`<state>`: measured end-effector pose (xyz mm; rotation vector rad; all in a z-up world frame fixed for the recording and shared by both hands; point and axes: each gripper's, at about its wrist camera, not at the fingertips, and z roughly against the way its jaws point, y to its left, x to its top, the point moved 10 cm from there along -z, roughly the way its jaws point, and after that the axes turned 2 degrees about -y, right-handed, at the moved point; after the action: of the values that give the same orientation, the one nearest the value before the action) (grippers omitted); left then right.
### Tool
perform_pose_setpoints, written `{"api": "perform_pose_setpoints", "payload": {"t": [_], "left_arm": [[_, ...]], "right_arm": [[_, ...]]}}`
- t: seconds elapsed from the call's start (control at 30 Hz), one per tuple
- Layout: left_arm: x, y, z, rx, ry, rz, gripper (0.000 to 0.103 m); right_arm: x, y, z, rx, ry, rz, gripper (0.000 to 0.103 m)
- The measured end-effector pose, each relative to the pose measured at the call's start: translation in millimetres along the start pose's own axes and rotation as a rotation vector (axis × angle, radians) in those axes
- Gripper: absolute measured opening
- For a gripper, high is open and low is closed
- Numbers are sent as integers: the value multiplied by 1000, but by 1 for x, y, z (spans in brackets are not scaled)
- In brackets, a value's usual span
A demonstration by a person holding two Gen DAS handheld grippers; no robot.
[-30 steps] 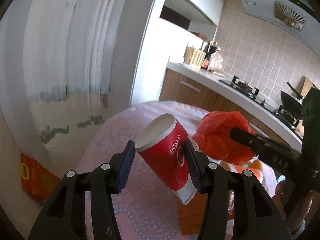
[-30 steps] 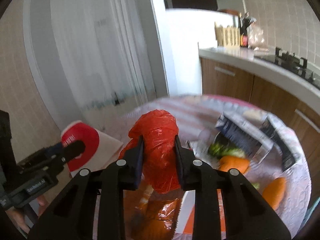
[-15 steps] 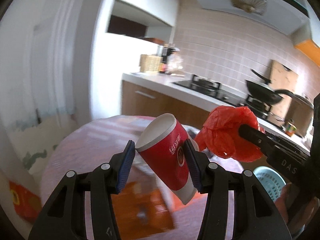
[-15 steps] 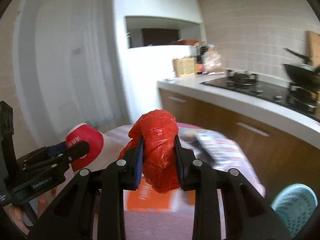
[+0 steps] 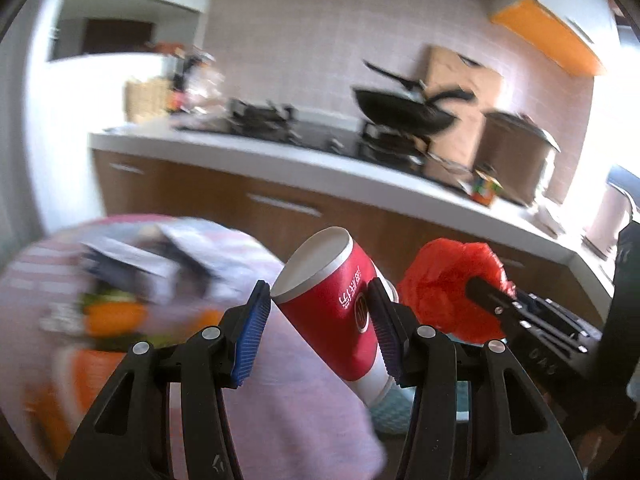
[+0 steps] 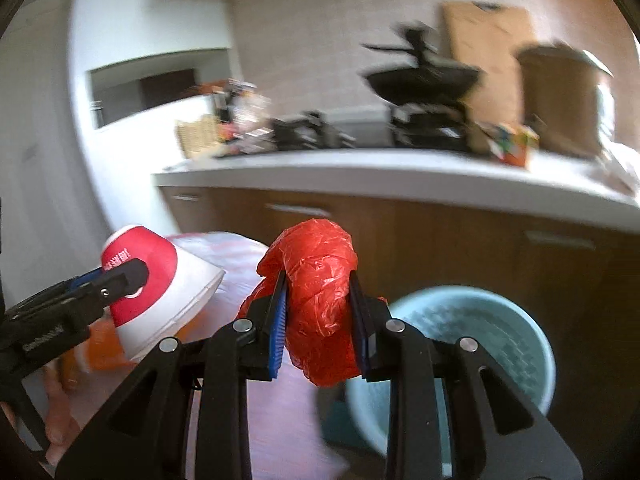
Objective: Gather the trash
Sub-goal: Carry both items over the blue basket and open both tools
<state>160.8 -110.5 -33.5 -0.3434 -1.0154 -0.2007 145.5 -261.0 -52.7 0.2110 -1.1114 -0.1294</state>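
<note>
My left gripper [image 5: 320,312] is shut on a red and white paper cup [image 5: 336,312], held tilted in the air with its open mouth up and to the left. The same cup [image 6: 160,288] shows at the left of the right wrist view. My right gripper [image 6: 318,304] is shut on a crumpled red plastic bag [image 6: 320,300], which bulges above and below the pads; that bag [image 5: 448,288] appears to the right of the cup in the left wrist view. A pale blue bin [image 6: 500,336] stands on the floor just beyond and below the bag.
A round table with a pink striped cloth [image 5: 248,380] lies lower left, carrying blurred wrappers [image 5: 132,260] and orange items [image 5: 112,316]. Behind runs a white counter [image 6: 400,176] over brown cabinets [image 6: 480,256], with a stove and black wok [image 5: 404,112].
Both grippers have swung right together, still holding cup and bag. The view moved off the curtain and table to the counter, and the blue bin has come into sight.
</note>
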Motion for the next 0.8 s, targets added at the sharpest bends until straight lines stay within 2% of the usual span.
{"api": "perform_pose_setpoints", "payload": {"t": [0.17, 0.37, 0.47, 0.53, 0.57, 0.8], "left_arm": [[-40, -42, -59, -103, 140, 23, 48], [-72, -72, -102, -110, 225, -19, 49], [-78, -78, -110, -117, 245, -27, 50], [-81, -81, -114, -122, 262, -28, 59], [-81, -82, -115, -121, 263, -27, 68], [-73, -68, -95, -106, 213, -34, 68]], "right_arm": [[-36, -66, -20, -93, 105, -96, 25], [-70, -114, -42, -174, 227, -185, 25], [-80, -126, -48, -186, 258, -205, 28], [-86, -130, -50, -193, 276, -208, 30], [-87, -131, -52, -190, 284, -212, 34], [-79, -123, -54, -192, 276, -197, 41]]}}
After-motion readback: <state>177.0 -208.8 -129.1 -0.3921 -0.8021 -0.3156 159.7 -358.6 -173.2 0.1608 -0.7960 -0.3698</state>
